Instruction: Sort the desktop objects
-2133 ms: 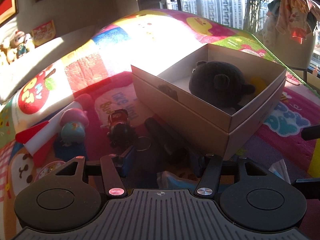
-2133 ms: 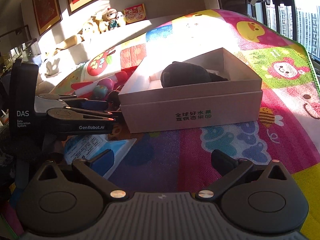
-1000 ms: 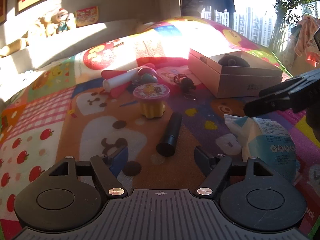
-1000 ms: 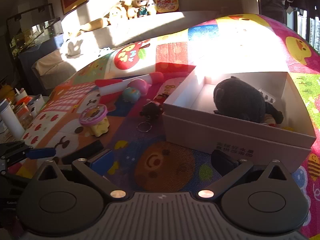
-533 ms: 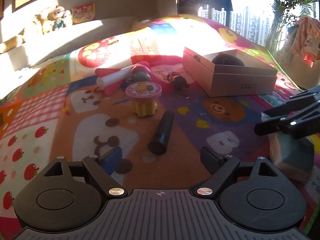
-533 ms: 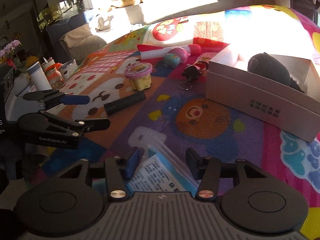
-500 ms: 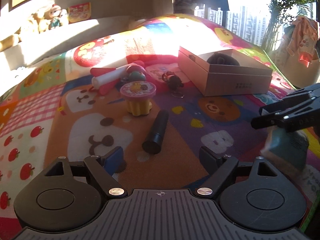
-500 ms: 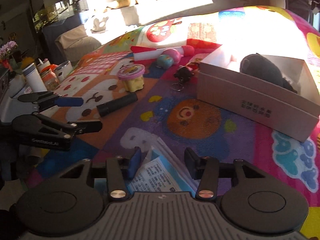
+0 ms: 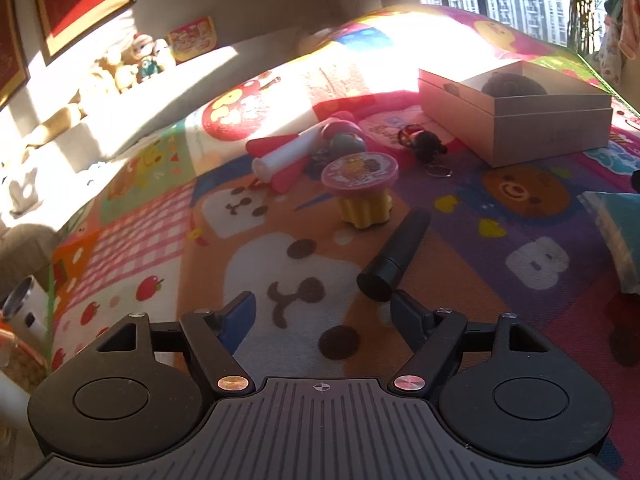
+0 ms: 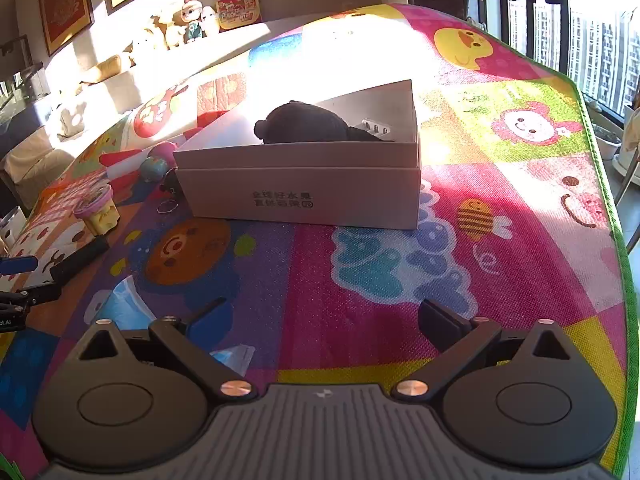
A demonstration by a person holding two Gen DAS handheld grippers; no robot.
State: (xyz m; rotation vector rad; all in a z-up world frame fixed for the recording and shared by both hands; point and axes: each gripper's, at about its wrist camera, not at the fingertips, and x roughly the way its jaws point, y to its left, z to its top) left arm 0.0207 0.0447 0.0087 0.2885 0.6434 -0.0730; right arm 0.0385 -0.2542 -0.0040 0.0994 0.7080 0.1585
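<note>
My left gripper hovers low over the play mat, jaws closing with nothing between them. A black cylinder lies just ahead of its right finger. Beyond stand a yellow jelly cup with a pink lid, a red and white rocket toy and a dark keychain toy. My right gripper is opening wide over bare mat, empty. A blue tissue pack lies on the mat beside and under its left finger. Ahead sits the cardboard box holding a black plush.
The tissue pack also shows at the right edge of the left wrist view. The left gripper pokes in at the far left of the right wrist view. The mat's green edge runs along the right. Plush toys line the ledge.
The right gripper's jaws, narrowed around the tissue pack half a second ago, now stand wide; the pack lies on the mat. The right view has swung toward the box. The right gripper has left the left view.
</note>
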